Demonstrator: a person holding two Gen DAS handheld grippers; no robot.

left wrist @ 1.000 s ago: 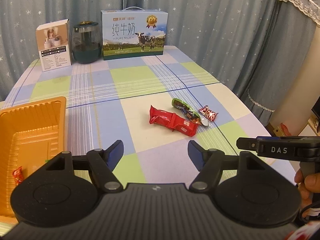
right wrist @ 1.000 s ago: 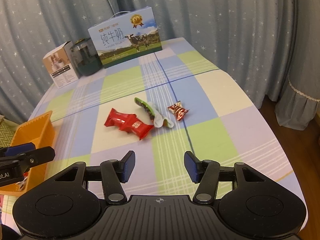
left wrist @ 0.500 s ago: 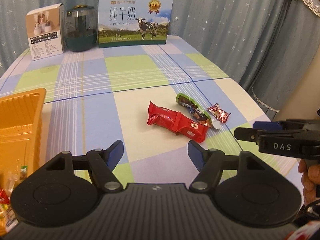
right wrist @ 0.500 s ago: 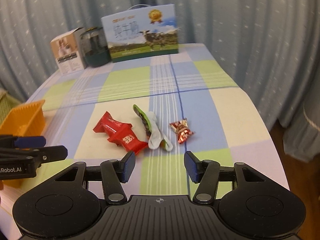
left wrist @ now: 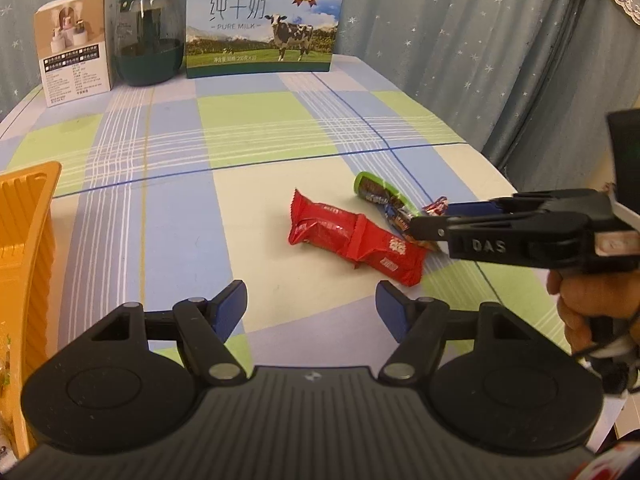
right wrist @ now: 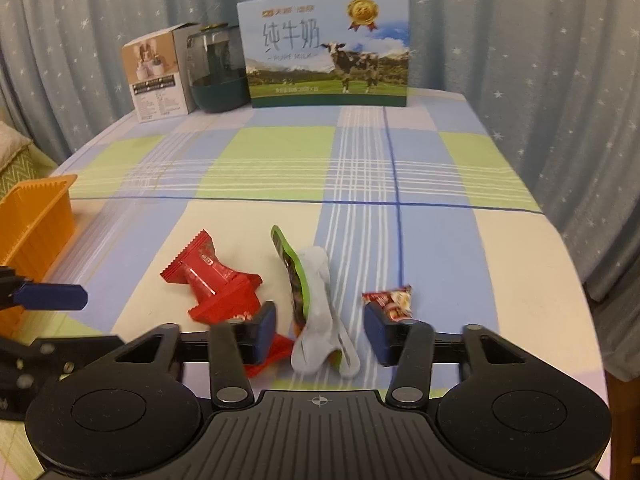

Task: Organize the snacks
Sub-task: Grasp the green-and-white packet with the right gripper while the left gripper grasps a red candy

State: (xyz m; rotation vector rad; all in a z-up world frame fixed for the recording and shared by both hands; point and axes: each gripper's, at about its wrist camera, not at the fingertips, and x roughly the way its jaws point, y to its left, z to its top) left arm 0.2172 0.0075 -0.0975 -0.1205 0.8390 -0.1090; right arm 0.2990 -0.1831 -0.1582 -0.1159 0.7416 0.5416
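A red snack packet [left wrist: 352, 242] [right wrist: 216, 284], a green-edged packet [left wrist: 380, 194] [right wrist: 308, 300] and a small red candy [left wrist: 436, 206] [right wrist: 390, 300] lie together on the checked tablecloth. My right gripper [right wrist: 320, 332] is open, its fingers on either side of the green packet's near end. From the left wrist view it [left wrist: 452, 216] reaches in from the right over the green packet. My left gripper [left wrist: 312, 306] is open and empty, just short of the red packet. An orange basket [left wrist: 24, 240] [right wrist: 36, 216] stands at the left with snacks inside.
A milk carton box [left wrist: 262, 24], a dark glass jar [left wrist: 146, 38] and a small white box [left wrist: 74, 62] stand along the table's far edge. Starred curtains hang behind and to the right. The table's right edge [right wrist: 576, 280] is close to the candy.
Both grippers have moved forward toward the snacks. My right gripper has come down around the green packet's near end. The basket has slid further to the left edge of the left view.
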